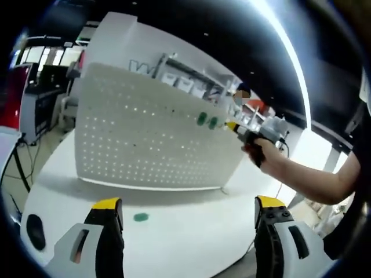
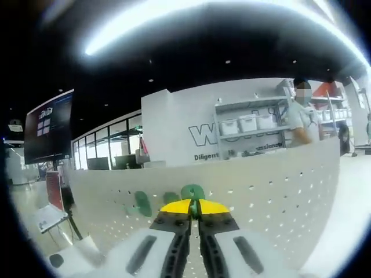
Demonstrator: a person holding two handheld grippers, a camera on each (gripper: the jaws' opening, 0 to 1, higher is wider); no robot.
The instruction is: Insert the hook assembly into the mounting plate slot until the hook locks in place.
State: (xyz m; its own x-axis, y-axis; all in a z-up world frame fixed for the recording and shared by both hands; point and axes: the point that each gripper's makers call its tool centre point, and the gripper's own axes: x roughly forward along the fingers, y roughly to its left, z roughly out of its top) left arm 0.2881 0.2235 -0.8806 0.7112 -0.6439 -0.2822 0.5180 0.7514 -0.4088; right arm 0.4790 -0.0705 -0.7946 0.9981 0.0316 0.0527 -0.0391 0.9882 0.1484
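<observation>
While the green hook (image 2: pixel 192 191) sits pinched in the closed jaws of the right gripper (image 2: pixel 195 207), pressed against the upright pegboard (image 1: pixel 145 139) beside two mounted hooks (image 1: pixel 207 121), insertion seems underway, needing a firm seating push, with the left gripper (image 1: pixel 188 211) open over the table (image 1: pixel 185 226).

You are in a showroom or demo hall: a white lettered wall (image 2: pixel 232 136), shelves of white bins (image 2: pixel 250 124), a hanging dark screen (image 2: pixel 49 133), glass partitions (image 2: pixel 107 153), a black ceiling with strip lighting (image 2: pixel 191 23).

Right gripper (image 1: pixel 236 128) at white pegboard (image 1: pixel 139 139), green hooks (image 1: pixel 207 121).
</observation>
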